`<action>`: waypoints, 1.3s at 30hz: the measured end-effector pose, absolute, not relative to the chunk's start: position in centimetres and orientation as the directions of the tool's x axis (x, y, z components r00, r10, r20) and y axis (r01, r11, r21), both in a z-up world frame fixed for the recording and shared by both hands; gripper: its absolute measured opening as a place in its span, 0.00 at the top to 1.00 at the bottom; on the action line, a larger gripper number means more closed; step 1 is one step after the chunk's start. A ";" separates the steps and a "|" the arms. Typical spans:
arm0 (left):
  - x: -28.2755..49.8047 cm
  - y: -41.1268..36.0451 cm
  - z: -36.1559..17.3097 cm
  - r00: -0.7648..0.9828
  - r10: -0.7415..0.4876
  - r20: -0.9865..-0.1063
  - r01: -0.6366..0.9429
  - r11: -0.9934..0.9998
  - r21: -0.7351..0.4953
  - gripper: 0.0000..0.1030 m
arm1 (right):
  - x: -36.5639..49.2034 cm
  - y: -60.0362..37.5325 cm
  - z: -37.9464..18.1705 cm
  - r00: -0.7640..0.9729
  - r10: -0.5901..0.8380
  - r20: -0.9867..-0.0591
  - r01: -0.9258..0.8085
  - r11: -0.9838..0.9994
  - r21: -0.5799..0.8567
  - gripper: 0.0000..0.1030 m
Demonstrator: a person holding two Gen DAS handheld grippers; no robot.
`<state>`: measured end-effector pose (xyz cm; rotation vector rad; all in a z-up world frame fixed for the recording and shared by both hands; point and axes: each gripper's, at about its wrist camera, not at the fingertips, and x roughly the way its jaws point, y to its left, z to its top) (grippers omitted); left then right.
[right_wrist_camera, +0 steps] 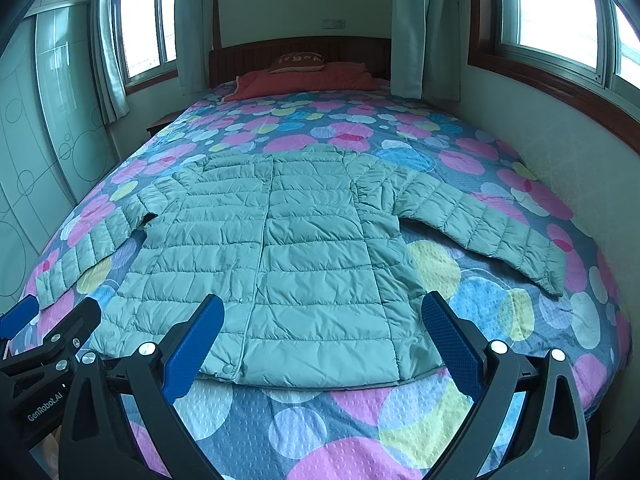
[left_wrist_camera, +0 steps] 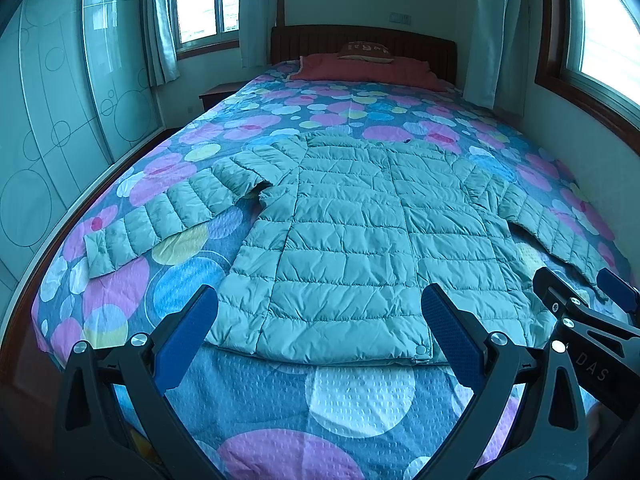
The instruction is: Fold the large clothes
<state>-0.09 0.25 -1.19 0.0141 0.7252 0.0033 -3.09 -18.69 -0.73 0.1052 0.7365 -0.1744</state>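
A pale green quilted puffer jacket [left_wrist_camera: 352, 232] [right_wrist_camera: 272, 248] lies flat on the bed, front up, hem toward me, both sleeves spread out sideways. Its left sleeve [left_wrist_camera: 160, 216] reaches toward the bed's left edge. Its right sleeve [right_wrist_camera: 492, 224] stretches toward the wall side. My left gripper [left_wrist_camera: 320, 332] hovers open above the hem, nothing between its blue pads. My right gripper [right_wrist_camera: 322, 336] is open too, just short of the hem's right half. Each gripper shows at the edge of the other's view: right gripper [left_wrist_camera: 580, 292], left gripper [right_wrist_camera: 60, 320].
The bed [left_wrist_camera: 344, 400] has a blue spread with pink, yellow and white circles. A red pillow [left_wrist_camera: 360, 68] and a small cushion lie by the wooden headboard. A wardrobe [left_wrist_camera: 60, 120] stands left, and a wall with windows [right_wrist_camera: 560, 12] runs along the right.
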 end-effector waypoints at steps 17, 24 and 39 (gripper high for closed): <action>2.3 3.7 -3.1 0.719 0.012 -0.695 -0.083 0.994 -0.069 0.02 | -2.4 -20.2 -2.6 0.718 -0.123 -0.685 0.235 0.969 0.073 0.05; 7.1 10.6 -6.8 0.624 0.053 -0.779 -0.258 0.956 -0.141 0.09 | -0.4 -25.9 -4.6 0.706 -0.141 -0.694 0.338 0.928 0.156 0.05; 12.9 22.6 -14.3 0.481 0.153 -0.863 -0.597 0.778 -0.194 0.23 | 0.4 -43.9 -12.6 0.683 -0.137 -0.717 0.642 0.582 0.500 0.35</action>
